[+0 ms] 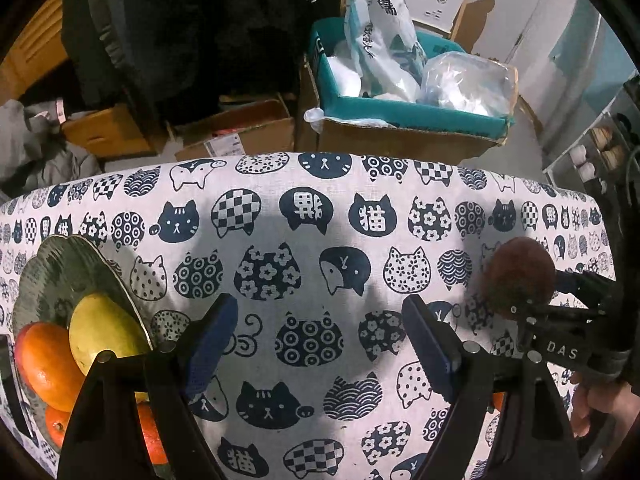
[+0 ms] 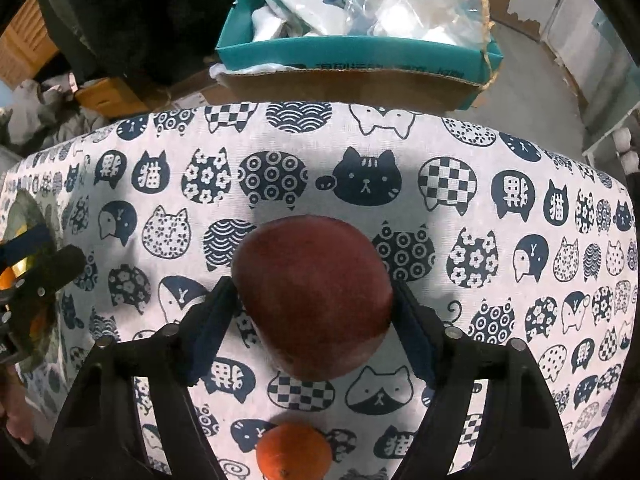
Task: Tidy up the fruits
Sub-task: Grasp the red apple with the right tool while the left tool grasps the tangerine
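Your table under the cat-print tablecloth (image 1: pixel 312 224) fills both views. Past its far edge, at 12 o'clock, a teal-lined cardboard box (image 1: pixel 404 116) holds plastic bags.

At 9 o'clock in your left wrist view a green leaf-shaped plate (image 1: pixel 60 264) carries a yellow mango (image 1: pixel 106 330) touching an orange (image 1: pixel 48 364); more orange fruit lies below, partly hidden by the gripper.

Your right gripper (image 2: pixel 314 320) points steeply down with the red apple (image 2: pixel 314 296) between its blue pads. Both pads sit right at the apple's sides, but whether they press on it I cannot tell. The apple rests on the cloth near the table's middle, at 3 o'clock from the plate.

Your left gripper (image 1: pixel 320 340) hangs over bare cloth with jaws apart, nothing between them.

A small tangerine (image 2: pixel 294 454) lies on the cloth at 6 o'clock from the apple, apart from it.
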Available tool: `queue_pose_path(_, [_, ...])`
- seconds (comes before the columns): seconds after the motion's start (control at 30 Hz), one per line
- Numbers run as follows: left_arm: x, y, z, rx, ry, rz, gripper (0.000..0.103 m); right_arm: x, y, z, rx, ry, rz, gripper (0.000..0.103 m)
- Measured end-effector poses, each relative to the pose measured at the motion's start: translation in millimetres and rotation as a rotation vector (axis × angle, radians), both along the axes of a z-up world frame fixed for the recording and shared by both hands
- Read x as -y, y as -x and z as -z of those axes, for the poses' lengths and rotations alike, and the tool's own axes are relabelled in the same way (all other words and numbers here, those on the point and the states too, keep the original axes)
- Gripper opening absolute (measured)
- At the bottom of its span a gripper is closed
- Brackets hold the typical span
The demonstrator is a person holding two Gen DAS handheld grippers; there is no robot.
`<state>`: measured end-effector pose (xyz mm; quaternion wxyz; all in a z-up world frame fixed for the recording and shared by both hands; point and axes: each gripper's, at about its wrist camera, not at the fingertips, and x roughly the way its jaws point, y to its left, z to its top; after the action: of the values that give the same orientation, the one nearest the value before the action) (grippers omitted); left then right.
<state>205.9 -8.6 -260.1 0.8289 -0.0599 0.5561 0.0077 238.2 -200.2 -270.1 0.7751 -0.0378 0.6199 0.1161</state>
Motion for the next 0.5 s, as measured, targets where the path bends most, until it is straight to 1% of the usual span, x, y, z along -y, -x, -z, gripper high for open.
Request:
queue_pose_path(0.1, [2.4, 1.5, 0.8, -0.002, -0.003, 0.009, 0.085, 1.1, 0.4, -0.1, 0.002, -0.003, 0.002, 0.074])
queue_pose_path(0.27, [7.5, 3.9, 1.0, -0.007, -0.005, 0.022, 0.085, 1.2, 8.3, -1.5, 0.011, 0.022, -0.003, 0.073])
queue_pose_path(0.5, [18.5, 12.4, -1.0, -0.004, -0.003, 0.050, 0.085, 24.4, 25.5, -19.5, 0.044, 0.000, 0.047, 0.073])
